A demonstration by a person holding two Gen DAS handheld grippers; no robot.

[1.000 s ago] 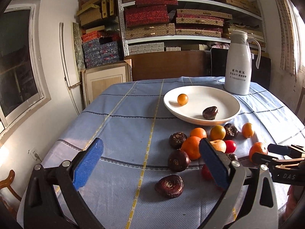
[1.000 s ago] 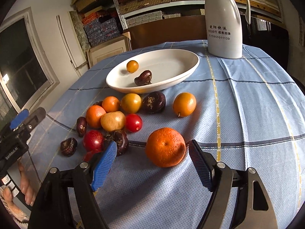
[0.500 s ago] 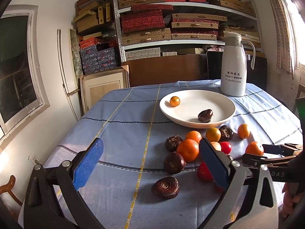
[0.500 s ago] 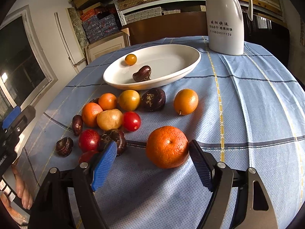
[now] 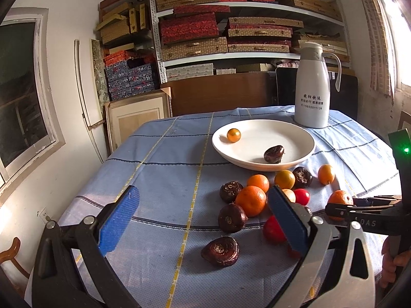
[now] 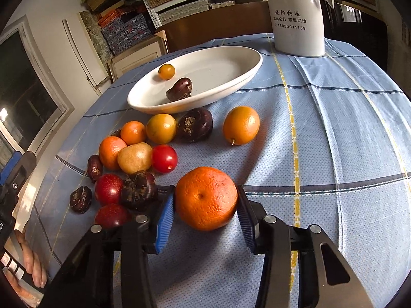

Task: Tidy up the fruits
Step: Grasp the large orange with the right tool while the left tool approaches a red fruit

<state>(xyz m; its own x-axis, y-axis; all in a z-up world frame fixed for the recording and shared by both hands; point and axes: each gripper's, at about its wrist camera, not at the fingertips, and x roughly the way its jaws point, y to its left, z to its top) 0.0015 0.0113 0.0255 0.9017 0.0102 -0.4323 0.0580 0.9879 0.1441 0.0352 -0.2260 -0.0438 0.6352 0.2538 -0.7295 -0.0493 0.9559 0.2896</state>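
A white plate [image 5: 303,138] [image 6: 239,59] on the blue tablecloth holds a small orange fruit [image 5: 233,135] and a dark chestnut-like fruit [image 5: 274,154]. In front of it lie several loose fruits: oranges, red tomatoes, dark brown ones. My right gripper [image 6: 205,211] is shut on a large orange [image 6: 205,197], which rests on the cloth; it also shows in the left wrist view [image 5: 340,200]. My left gripper [image 5: 203,220] is open and empty above the cloth, near a dark fruit [image 5: 221,251].
A white thermos jug [image 5: 312,87] [image 6: 295,12] stands behind the plate. Shelves of boxes fill the back wall. The table edge curves down on the left near a window.
My right gripper moved forward and closed its pads onto the large orange. My left gripper drew back and rose slightly, staying open.
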